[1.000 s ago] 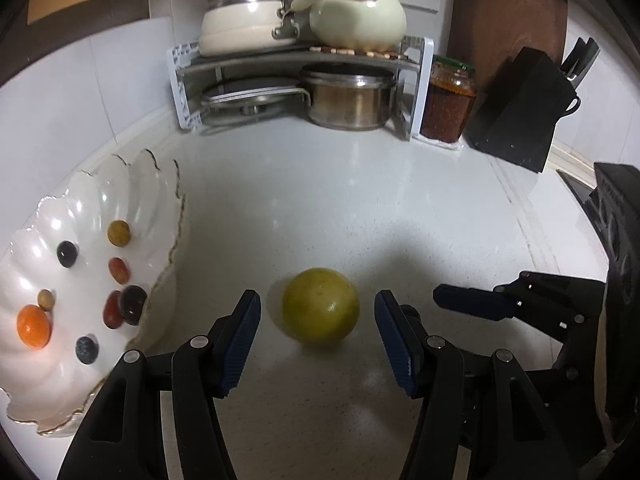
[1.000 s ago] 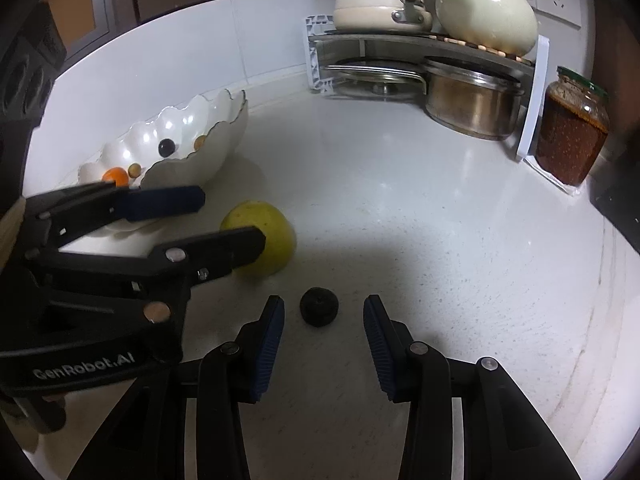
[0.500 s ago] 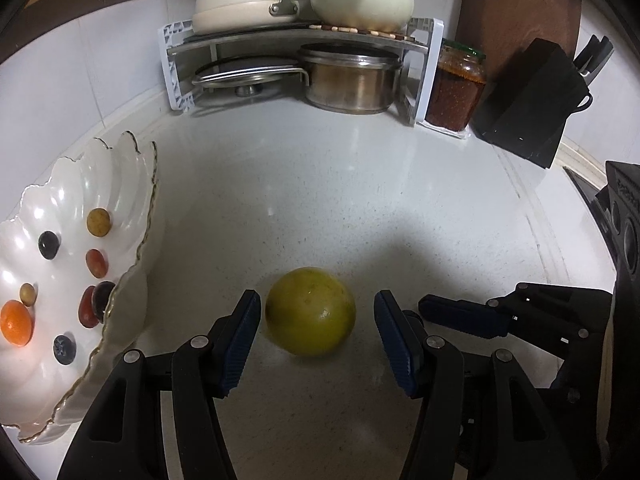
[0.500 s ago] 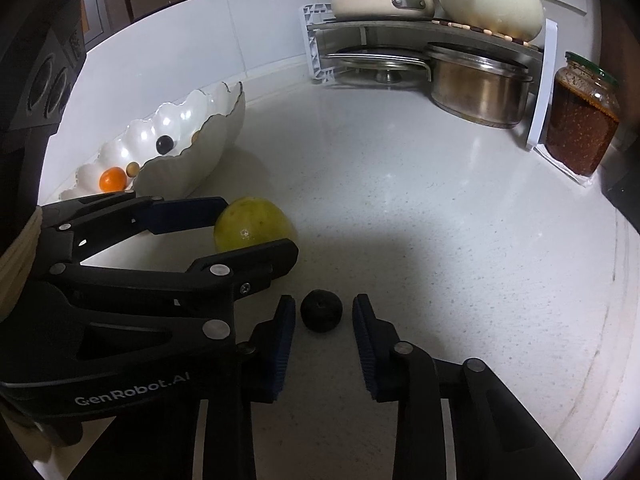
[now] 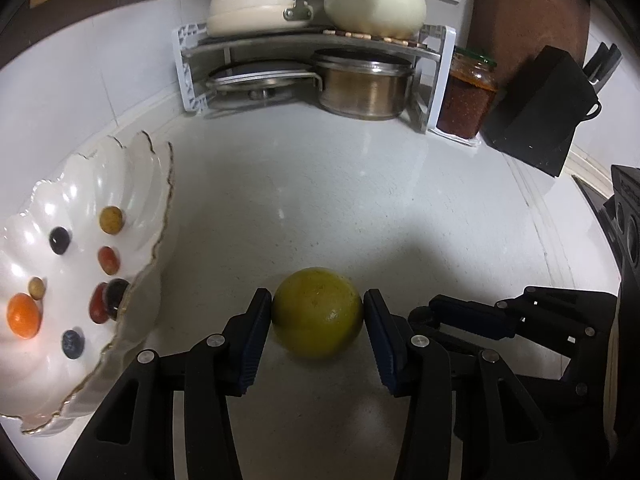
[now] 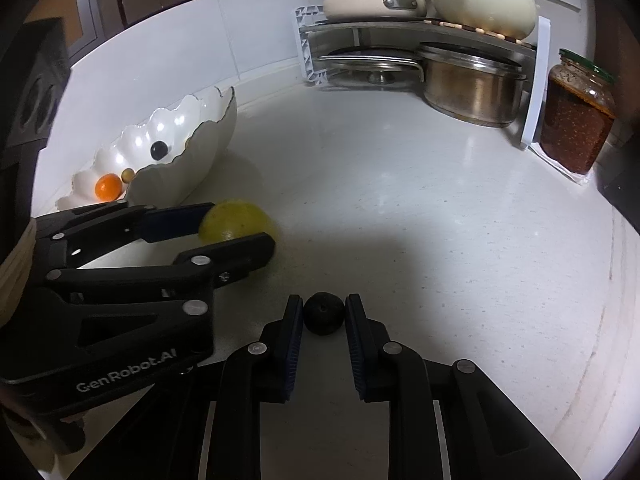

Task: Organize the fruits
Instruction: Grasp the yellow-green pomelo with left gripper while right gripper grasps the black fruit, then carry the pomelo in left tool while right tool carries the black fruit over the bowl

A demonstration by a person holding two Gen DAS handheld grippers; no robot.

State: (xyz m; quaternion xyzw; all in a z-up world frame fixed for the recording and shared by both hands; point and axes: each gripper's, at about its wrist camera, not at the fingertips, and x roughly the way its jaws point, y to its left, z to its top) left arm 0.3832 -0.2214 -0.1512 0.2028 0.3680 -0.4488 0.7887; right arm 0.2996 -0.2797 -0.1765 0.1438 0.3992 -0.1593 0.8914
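Closing in, the left tongs (image 5: 318,316) pinched the one yellow-green fruit (image 5: 317,312) on the surface (image 5: 360,208); right tongs (image 6: 324,314) narrowly squeezed one dark berry (image 6: 324,313). Eight fruits sat in the bowl (image 5: 144,184).

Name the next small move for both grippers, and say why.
Probably lift both straight up. The left gripper, whose jaws have just been closing, has its pads against the yellow fruit; the right gripper is shut on the dark fruit. Both fruits sit on the counter, outside the bowl.
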